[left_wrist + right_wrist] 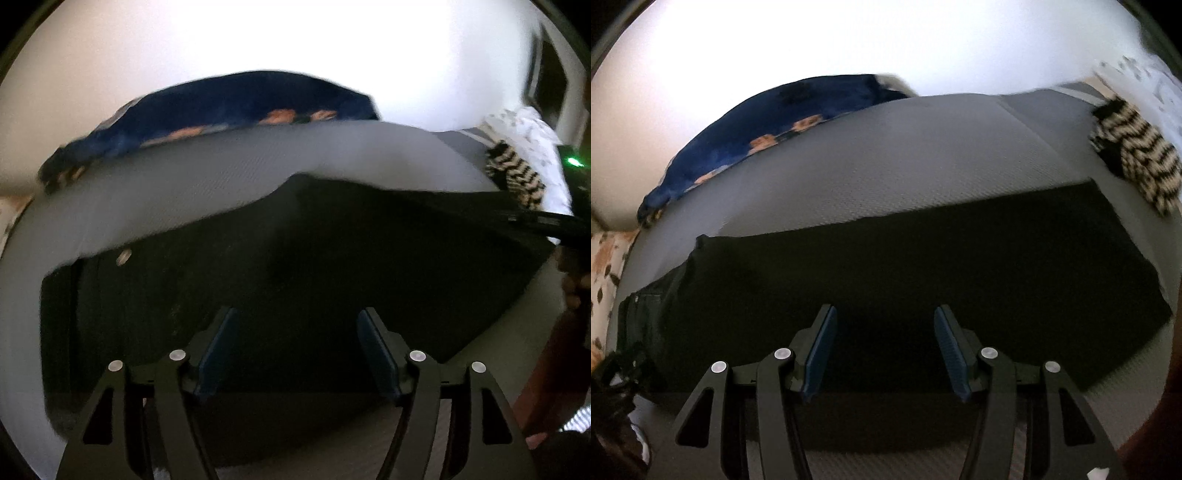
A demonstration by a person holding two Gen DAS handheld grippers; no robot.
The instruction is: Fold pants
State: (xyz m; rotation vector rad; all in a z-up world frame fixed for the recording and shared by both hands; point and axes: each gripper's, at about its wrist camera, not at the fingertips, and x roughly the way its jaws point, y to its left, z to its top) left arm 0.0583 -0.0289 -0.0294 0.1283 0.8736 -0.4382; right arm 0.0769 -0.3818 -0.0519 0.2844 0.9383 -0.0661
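Black pants (pixel 295 266) lie flat across a grey mattress (pixel 221 173), waistband with a metal button (pixel 123 256) at the left. In the right wrist view the pants (pixel 923 266) stretch from the waist at the left to the leg ends at the right. My left gripper (pixel 296 317) is open and empty just above the pants near the waist. My right gripper (pixel 885 314) is open and empty above the legs; its black body also shows in the left wrist view (pixel 546 221).
A dark blue blanket with orange patches (pixel 768 125) lies at the mattress's far left edge. A black-and-cream striped cloth (pixel 1137 158) and a white patterned cloth (pixel 524 129) sit at the far right. A white wall stands behind.
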